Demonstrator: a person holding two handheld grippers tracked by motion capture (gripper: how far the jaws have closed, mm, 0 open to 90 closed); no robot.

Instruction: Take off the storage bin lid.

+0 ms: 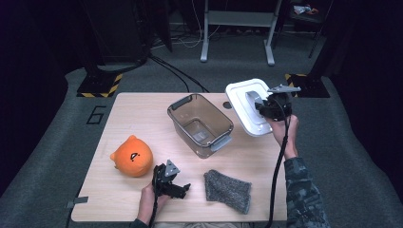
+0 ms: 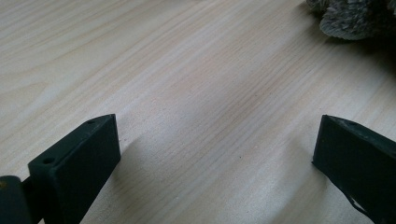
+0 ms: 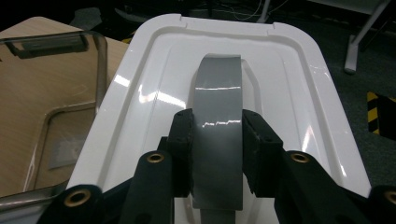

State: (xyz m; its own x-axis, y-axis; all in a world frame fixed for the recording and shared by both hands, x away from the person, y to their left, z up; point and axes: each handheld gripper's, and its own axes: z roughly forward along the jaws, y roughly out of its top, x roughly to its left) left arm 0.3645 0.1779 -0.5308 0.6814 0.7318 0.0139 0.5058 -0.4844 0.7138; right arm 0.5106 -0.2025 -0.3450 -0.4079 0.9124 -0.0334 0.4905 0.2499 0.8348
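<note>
A white box lid (image 1: 248,105) hangs in the air off the table's right side, beside a clear plastic bin (image 1: 200,124). My right gripper (image 3: 217,135) is shut on the lid's grey handle (image 3: 218,116), one pad pressed on each side of it. The lid (image 3: 289,93) tilts toward the bin (image 3: 51,98). My left gripper (image 1: 177,186) rests low near the table's front edge, its jaws wide open with bare wood between them (image 2: 217,154). An orange plush toy (image 1: 132,156) lies at the left and a grey knitted cloth (image 1: 227,190) at the front right.
The light wooden table (image 1: 142,109) stands on grey carpet. A corner of the grey cloth (image 2: 355,16) lies past the left jaws. Behind the table are cables, yellow-black floor markers (image 1: 102,85) and a grey metal frame (image 1: 237,28).
</note>
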